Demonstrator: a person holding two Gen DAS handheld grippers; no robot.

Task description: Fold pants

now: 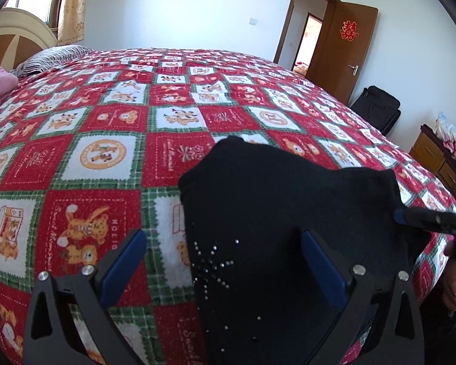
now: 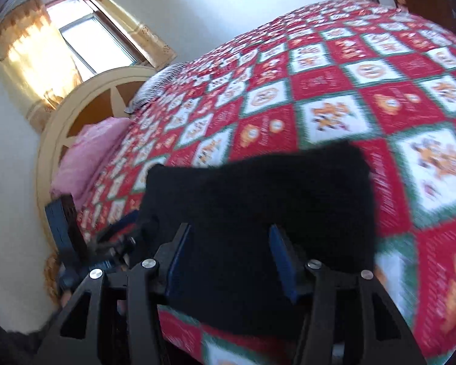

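Clearly soft and limp, the black pants (image 1: 273, 213) on the bed (image 1: 106, 121) want corner pinches; left gripper (image 1: 223, 261) and right gripper (image 2: 228, 252) hang spread.

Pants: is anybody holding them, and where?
Cannot tell. The left gripper is wide open above the black pants; the right gripper straddles their edge, too blurred to judge.

Ahead of you the quilt (image 1: 112, 140) lies flat and bare toward its far edge, so you can pass there. The black pants (image 1: 273, 206) bunch at the near edge, between both pairs of open fingers. At the head end, a pink blanket (image 2: 88, 158), striped pillow (image 1: 51, 57) and headboard (image 2: 76, 115) block you.
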